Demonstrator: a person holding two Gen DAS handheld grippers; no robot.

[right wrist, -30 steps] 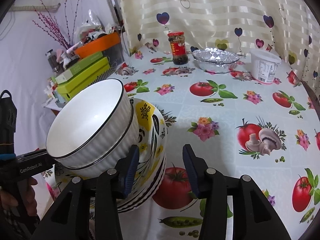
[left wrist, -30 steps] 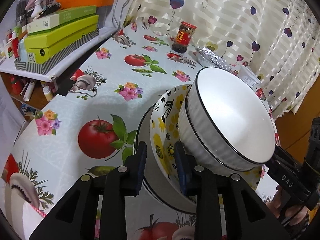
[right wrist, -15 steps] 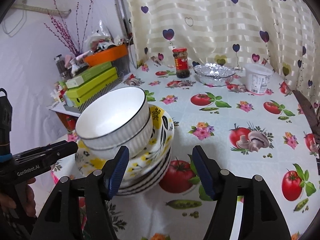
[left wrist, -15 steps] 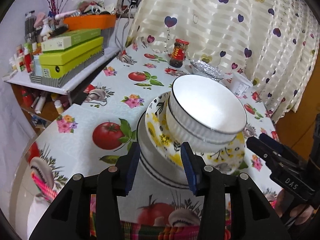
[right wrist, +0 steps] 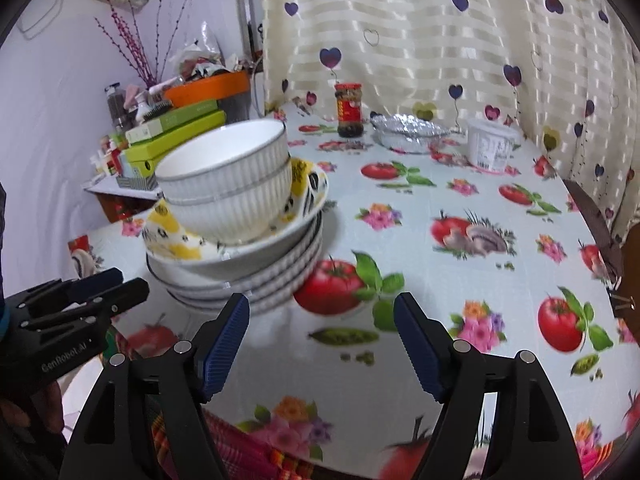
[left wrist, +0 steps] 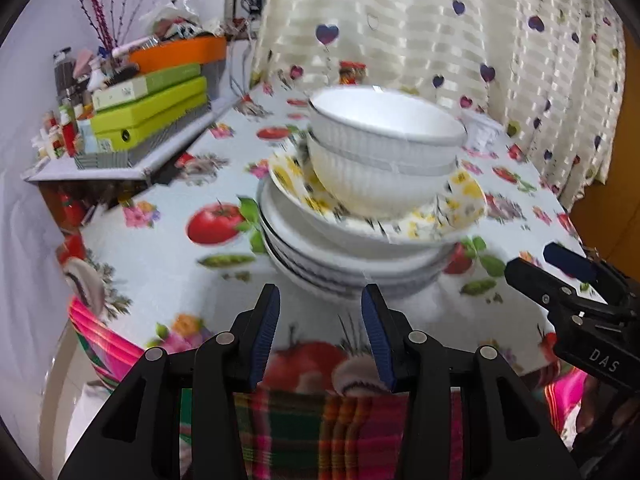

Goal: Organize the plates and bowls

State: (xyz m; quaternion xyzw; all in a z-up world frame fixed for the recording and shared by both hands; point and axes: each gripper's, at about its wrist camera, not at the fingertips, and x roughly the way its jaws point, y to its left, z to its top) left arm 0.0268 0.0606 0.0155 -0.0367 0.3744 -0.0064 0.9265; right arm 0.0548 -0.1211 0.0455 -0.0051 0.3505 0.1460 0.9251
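Two nested white ribbed bowls (left wrist: 384,160) (right wrist: 228,188) sit in a yellow-flowered dish (left wrist: 456,196) (right wrist: 172,228) on a stack of white black-rimmed plates (left wrist: 352,268) (right wrist: 256,280) near the table's front edge. My left gripper (left wrist: 320,332) is open and empty, just in front of the stack, apart from it; it also shows in the right wrist view (right wrist: 116,284). My right gripper (right wrist: 322,340) is open and empty, to the right of the stack; it shows in the left wrist view (left wrist: 536,264).
The table has a tomato-print cloth (right wrist: 460,264). At the back stand a sauce jar (right wrist: 349,110), a foil dish (right wrist: 410,134) and a white tub (right wrist: 492,148). Green boxes (left wrist: 148,112) and an orange basin (left wrist: 180,50) sit on a side shelf left. Curtain behind.
Both grippers have drawn back from the stack toward the table's front edge and opened wider. The stack now sits level on the table, no longer tilted.
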